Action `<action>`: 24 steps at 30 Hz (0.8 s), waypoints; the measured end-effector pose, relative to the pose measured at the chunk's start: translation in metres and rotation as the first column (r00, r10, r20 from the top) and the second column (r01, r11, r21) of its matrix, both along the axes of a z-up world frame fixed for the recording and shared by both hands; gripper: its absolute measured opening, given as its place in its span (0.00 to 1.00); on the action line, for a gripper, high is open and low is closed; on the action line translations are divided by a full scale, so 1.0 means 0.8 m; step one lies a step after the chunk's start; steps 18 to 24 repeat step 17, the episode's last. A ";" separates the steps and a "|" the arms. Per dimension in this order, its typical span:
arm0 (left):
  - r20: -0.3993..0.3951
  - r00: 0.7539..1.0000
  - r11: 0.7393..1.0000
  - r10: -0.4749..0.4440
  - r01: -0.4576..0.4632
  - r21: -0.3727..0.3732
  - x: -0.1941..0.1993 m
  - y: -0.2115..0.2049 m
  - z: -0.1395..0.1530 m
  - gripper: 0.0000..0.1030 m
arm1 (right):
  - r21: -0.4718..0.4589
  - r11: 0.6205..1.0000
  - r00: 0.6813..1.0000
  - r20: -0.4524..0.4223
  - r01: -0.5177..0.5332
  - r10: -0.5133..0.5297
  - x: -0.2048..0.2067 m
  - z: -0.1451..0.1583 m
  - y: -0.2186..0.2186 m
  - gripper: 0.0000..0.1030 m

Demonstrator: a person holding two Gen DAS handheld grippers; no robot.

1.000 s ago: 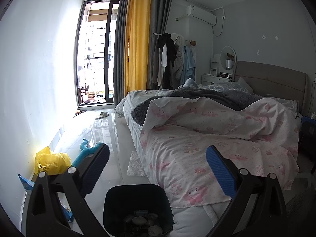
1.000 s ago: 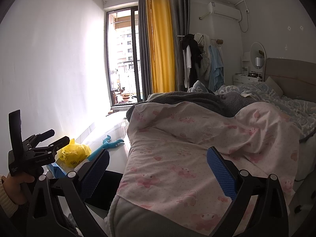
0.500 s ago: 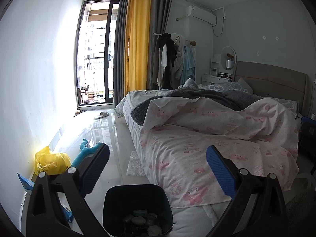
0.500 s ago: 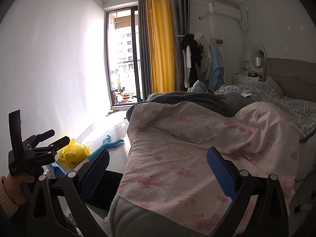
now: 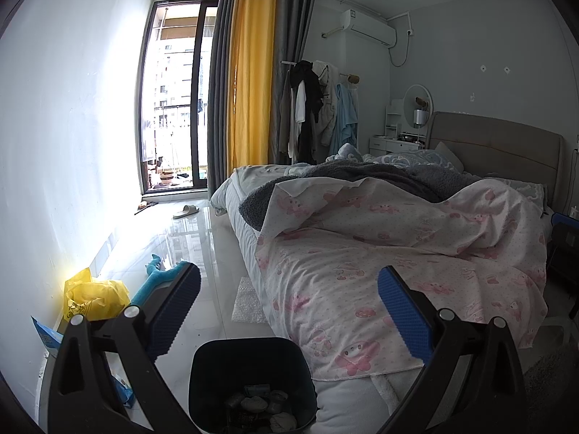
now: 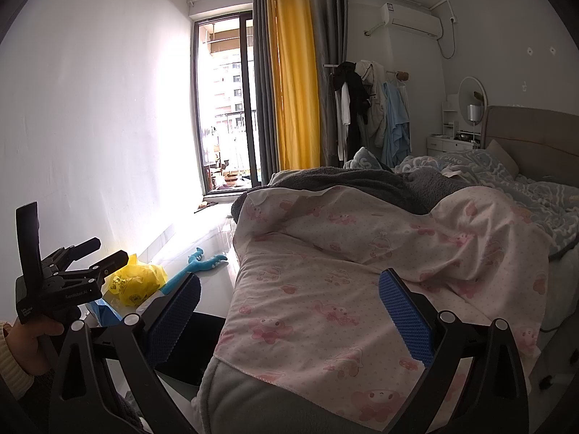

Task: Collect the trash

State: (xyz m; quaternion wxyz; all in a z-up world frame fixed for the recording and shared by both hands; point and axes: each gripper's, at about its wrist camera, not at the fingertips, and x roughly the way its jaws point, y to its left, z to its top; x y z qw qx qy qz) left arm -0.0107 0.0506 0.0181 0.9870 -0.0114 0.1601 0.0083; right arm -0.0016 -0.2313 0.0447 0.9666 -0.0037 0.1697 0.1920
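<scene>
1. bedroom, mid-cleanup: the left gripper (image 5: pixel 287 313) hovers with its jaws spread wide and nothing between the blue pads, aimed down the strip of floor beside the bed (image 5: pixel 398 253).
2. the dark trash bin (image 5: pixel 249 376) stands on the floor right under that gripper, at about 6 o'clock in the left wrist view, already holding some crumpled scraps.
3. the likeliest next pickup, a crumpled yellow plastic bag (image 5: pixel 94 296), lies against the wall at about 9 o'clock from the left jaws, just beyond the left pad; it has no clear long axis, being a loose bunch.
4. a torn blue wrapper (image 5: pixel 45 336) lies nearer the camera on the same wall side, at about 8 o'clock, and a sheet of bubble wrap (image 5: pixel 249 300) lies flat by the bed's edge at roughly 12 o'clock, between the jaws' line of sight and the bin.
5. a teal plush toy (image 5: pixel 159 275) stretches along the floor past the bag, probably not trash.
6. the right gripper (image 6: pixel 289 316) is likewise released and empty, raised over the pink quilt (image 6: pixel 362 271); from there the bag sits at 9 o'clock, beyond the left gripper's body.
7. judgement: the left hand is plainly nearer the floor litter and the bin, so the reach would swing left and down.
</scene>
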 end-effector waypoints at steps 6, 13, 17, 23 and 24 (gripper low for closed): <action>-0.001 1.000 1.000 0.000 0.000 0.000 0.000 0.000 0.000 0.97 | -0.001 1.000 1.000 0.000 0.001 -0.001 0.000 0.000 0.000 0.97; -0.003 1.000 1.000 0.008 -0.008 0.003 0.000 -0.002 -0.002 0.97 | 0.000 1.000 1.000 0.000 0.001 -0.001 -0.001 0.000 0.000 0.97; -0.004 1.000 1.000 0.006 -0.006 0.003 0.000 -0.001 -0.002 0.97 | 0.000 1.000 1.000 0.000 0.001 -0.001 0.000 0.000 0.000 0.97; -0.004 1.000 1.000 0.006 -0.006 0.003 0.000 -0.001 -0.002 0.97 | 0.000 1.000 1.000 0.000 0.001 -0.001 0.000 0.000 0.000 0.97; -0.004 1.000 1.000 0.006 -0.006 0.003 0.000 -0.001 -0.002 0.97 | 0.000 1.000 1.000 0.000 0.001 -0.001 0.000 0.000 0.000 0.97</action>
